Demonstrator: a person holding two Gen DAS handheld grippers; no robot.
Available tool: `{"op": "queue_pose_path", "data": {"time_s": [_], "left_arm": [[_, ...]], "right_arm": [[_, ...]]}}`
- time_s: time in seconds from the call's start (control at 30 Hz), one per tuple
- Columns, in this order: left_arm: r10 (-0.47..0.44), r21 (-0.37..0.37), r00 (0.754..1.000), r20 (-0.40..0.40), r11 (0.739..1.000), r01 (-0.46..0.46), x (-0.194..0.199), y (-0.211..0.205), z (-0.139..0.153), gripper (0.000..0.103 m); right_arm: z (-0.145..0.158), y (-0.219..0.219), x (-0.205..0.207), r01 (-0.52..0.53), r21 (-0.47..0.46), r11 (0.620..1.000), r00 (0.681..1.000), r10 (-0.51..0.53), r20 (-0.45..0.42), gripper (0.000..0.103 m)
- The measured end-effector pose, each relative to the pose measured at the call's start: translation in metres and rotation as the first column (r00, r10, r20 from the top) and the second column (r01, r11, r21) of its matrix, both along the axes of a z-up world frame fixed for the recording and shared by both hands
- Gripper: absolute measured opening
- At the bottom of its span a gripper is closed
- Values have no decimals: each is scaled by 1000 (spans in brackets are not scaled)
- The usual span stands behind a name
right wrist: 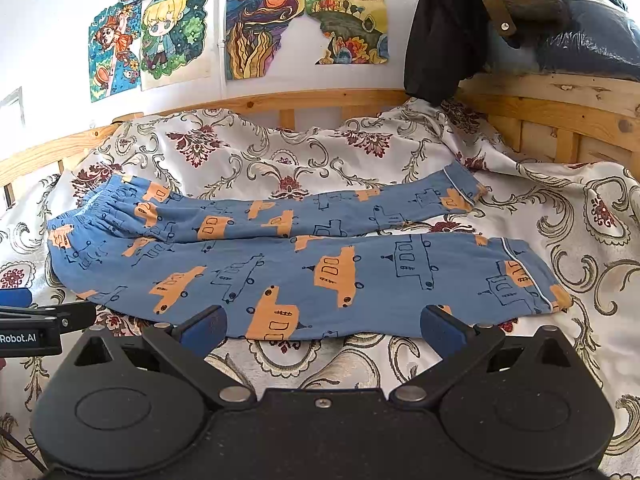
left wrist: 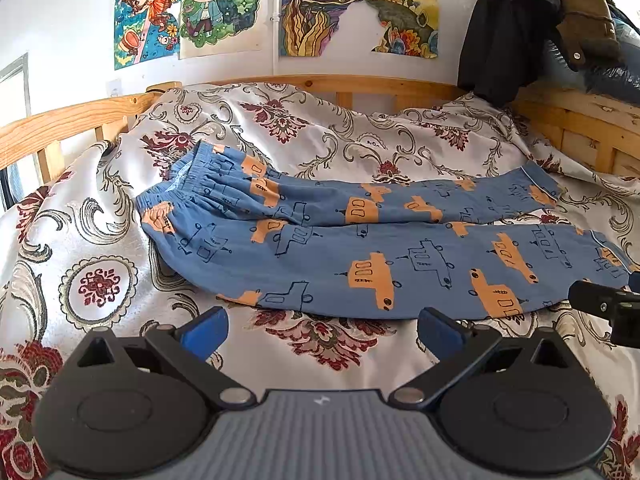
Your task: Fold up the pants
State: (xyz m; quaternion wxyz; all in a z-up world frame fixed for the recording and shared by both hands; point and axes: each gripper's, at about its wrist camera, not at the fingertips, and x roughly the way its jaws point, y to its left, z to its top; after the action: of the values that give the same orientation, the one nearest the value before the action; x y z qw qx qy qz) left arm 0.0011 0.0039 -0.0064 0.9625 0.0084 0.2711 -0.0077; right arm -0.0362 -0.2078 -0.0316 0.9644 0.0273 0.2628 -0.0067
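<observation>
Pants (left wrist: 360, 256) in blue, printed with orange and outlined vehicles, lie stretched flat across the bed in front of you, on a pale bedspread (left wrist: 280, 132) patterned with dark red flowers and grey scrolls. Their elastic waistband (left wrist: 188, 184) sits at your left and the two legs run side by side toward your right, the nearer leg broad and smooth, the farther one narrower and slightly overlapped by it near the crotch; both cuffs carry a thin light piping, and the near cuff (right wrist: 532, 276) ends well short of the bed's right side. Your left gripper (left wrist: 322, 328) hovers just in front of the near edge of the pants with its blue-padded fingers spread wide and nothing between them. Your right gripper (right wrist: 322, 326) is likewise wide apart and empty, its fingertips (right wrist: 440, 326) at the hem of the near leg, though you cannot tell from either view whether they touch the cloth. Each gripper shows at the edge of the other's view, so they are side by side along the near leg. A wooden bed frame (right wrist: 320, 98) runs behind the bedspread, colourful drawings (right wrist: 304, 20) hang on the white wall above it, and dark clothing (right wrist: 444, 36) is draped over the frame's right corner.
</observation>
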Motion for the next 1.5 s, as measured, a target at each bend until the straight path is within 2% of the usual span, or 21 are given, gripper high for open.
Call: {"op": "queue_pose_path", "data": {"time_s": [0.3, 0.47, 0.6, 0.8, 0.87, 1.0, 1.07, 1.13, 1.2, 1.3, 1.4, 1.5], "left_arm": [[3, 1, 1000, -25, 1000, -3, 2, 0, -3, 103], [-11, -16, 997, -82, 1000, 10, 11, -2, -1, 103], [-18, -8, 991, -131, 1000, 17, 26, -3, 6, 103], [-24, -13, 975, -219, 1000, 21, 67, 0, 31, 103], [-28, 0, 977, -212, 1000, 28, 82, 0, 45, 103], [-69, 44, 983, -168, 996, 77, 118, 3, 72, 103], [-132, 40, 975, -177, 989, 141, 143, 5, 81, 103], [-170, 65, 961, -218, 980, 188, 172, 7, 85, 103], [-180, 110, 944, -276, 970, 217, 208, 9, 85, 103], [-189, 191, 946, -265, 951, 244, 255, 14, 83, 103], [-265, 240, 925, -273, 912, 332, 303, 12, 76, 103], [-391, 216, 870, -302, 860, 462, 346, 2, 62, 103]], "right_arm": [[3, 4, 1, 18, -17, 1000, 1000, -18, -10, 102], [5, 2, 4, 28, -32, 999, 999, -29, -28, 102], [12, -9, 13, 38, 6, 999, 998, -38, -46, 103], [29, -31, 34, 15, 55, 998, 999, -12, -53, 103], [35, -36, 42, -13, 65, 998, 999, 15, -44, 103], [46, -49, 67, -130, 49, 990, 991, 132, -26, 103], [49, -58, 91, -208, 32, 978, 977, 209, -39, 103], [51, -69, 125, -289, 27, 957, 954, 290, -70, 103], [51, -79, 168, -387, 40, 921, 914, 389, -117, 103], [48, -93, 240, -482, -4, 876, 868, 477, -138, 102], [43, -90, 303, -569, -63, 820, 816, 554, -168, 102], [33, -82, 370, -632, -4, 775, 754, 613, -235, 102]]}}
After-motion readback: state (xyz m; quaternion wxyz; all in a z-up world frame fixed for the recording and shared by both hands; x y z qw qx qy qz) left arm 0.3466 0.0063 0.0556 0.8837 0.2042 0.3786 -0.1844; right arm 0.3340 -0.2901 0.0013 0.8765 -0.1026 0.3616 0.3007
